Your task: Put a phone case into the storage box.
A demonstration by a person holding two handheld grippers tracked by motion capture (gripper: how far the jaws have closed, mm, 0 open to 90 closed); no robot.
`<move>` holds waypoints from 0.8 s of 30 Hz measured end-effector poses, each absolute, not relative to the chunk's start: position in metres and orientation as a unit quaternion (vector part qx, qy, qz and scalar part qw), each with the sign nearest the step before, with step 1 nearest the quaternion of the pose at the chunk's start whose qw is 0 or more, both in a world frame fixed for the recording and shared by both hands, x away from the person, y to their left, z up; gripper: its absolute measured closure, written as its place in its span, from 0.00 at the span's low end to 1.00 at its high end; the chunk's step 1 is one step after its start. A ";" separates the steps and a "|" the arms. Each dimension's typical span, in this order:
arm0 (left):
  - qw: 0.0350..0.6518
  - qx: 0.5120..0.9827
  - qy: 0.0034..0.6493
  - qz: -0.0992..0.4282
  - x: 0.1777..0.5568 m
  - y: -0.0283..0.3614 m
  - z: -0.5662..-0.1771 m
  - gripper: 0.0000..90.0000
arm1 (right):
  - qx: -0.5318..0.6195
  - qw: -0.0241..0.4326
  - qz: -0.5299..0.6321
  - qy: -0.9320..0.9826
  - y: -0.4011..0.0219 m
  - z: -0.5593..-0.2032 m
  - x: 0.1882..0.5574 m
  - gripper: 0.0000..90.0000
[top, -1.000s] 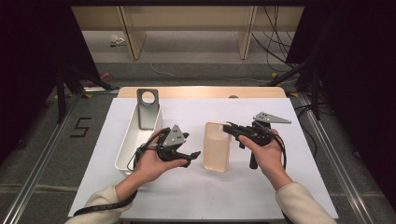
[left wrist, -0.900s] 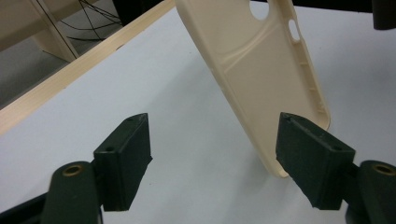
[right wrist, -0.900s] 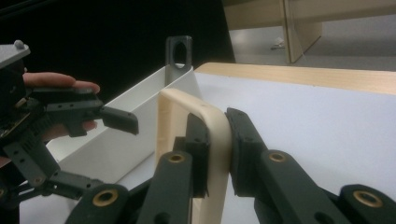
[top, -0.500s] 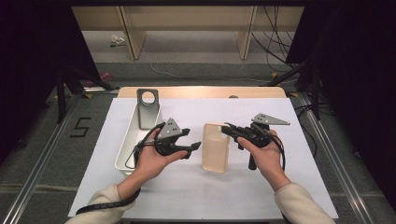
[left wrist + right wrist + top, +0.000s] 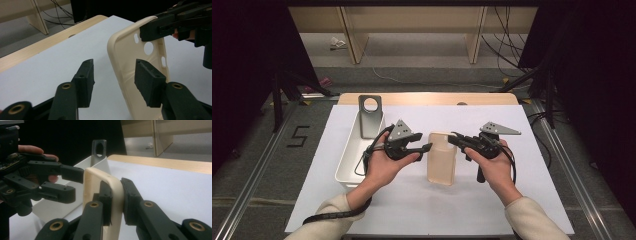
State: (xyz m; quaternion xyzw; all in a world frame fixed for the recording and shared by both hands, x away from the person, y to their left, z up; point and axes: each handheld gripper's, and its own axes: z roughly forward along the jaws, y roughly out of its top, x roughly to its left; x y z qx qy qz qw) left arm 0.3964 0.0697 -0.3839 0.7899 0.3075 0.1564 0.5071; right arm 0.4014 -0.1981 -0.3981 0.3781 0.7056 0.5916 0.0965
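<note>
White-topped table (image 5: pixel 512 210) with wooden far edge; beyond it a pale wooden shelf unit (image 5: pixel 412 20) on grey floor (image 5: pixel 422 65), loose cables (image 5: pixel 507 30) right, dark surroundings.

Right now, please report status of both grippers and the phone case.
Right gripper clamped on phone case edge. Left gripper closing, pads not touching it. Nothing in between.

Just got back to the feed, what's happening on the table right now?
The right gripper is clamped on the top edge of a cream phone case, holding it up on the white table. The left gripper is beside the case's edge; its jaws have just been closing, but the pads are not pressing on it. A white tray lies at the left.
</note>
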 end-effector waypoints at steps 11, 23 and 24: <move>0.505 0.787 0.325 0.141 0.402 0.066 -0.382 0.74 | 0.374 0.098 0.593 0.707 -0.194 -0.398 0.399 0.89; 0.514 0.773 0.346 0.139 0.403 0.065 -0.381 0.88 | 0.368 0.099 0.596 0.707 -0.190 -0.398 0.398 0.89; 0.516 0.771 0.347 0.138 0.403 0.065 -0.381 0.88 | 0.367 0.100 0.596 0.707 -0.190 -0.398 0.398 0.89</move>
